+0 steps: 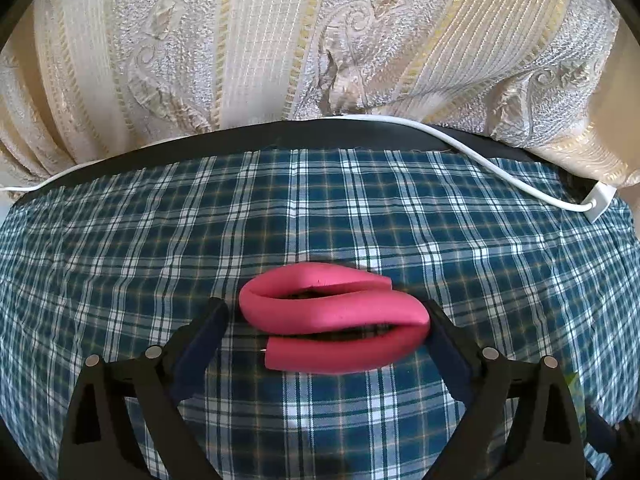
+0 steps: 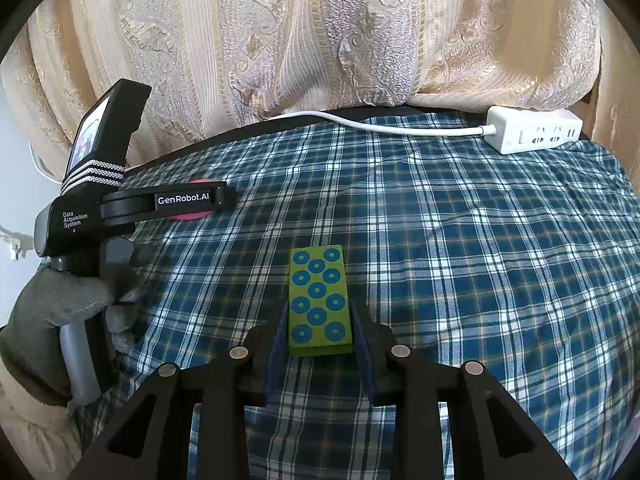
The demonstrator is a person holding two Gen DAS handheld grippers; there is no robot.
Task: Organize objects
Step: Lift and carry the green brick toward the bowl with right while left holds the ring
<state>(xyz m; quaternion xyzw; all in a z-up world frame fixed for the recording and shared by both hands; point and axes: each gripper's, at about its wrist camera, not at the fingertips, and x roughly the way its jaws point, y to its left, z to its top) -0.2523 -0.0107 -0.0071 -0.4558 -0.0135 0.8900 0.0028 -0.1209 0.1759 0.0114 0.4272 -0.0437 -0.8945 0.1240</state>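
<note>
Pink foam tube (image 1: 334, 316), bent in flat loops, lies on the plaid cloth (image 1: 320, 208) between the fingers of the left claw (image 1: 326, 320). This claw is spread wide; its right finger seems to touch the end of the tube, the left finger stands a little apart, so it has no real hold yet.

In the right wrist view the green block (image 2: 320, 300) with blue circles lies flat on the same cloth. The right claw (image 2: 320, 328) is narrowed around the near end of the block, with both pads very close to its sides. I cannot tell if they already press it or only stand beside it.

Seen from the green block, the left claw with the gloved hand (image 2: 60, 304) is to the left and slightly farther, with the pink tube under it. I judge that the organizing is at an early point: both things are still on the cloth, well apart, and no box or tray for them is visible.

Beyond the green block the cloth is free up to the dark edge of the desk (image 2: 360, 114). There a white cable (image 2: 360, 124) runs to the power strip (image 2: 536, 130), far right of the block. Behind them hangs the curtain (image 2: 320, 40), so the room ends there.
</note>
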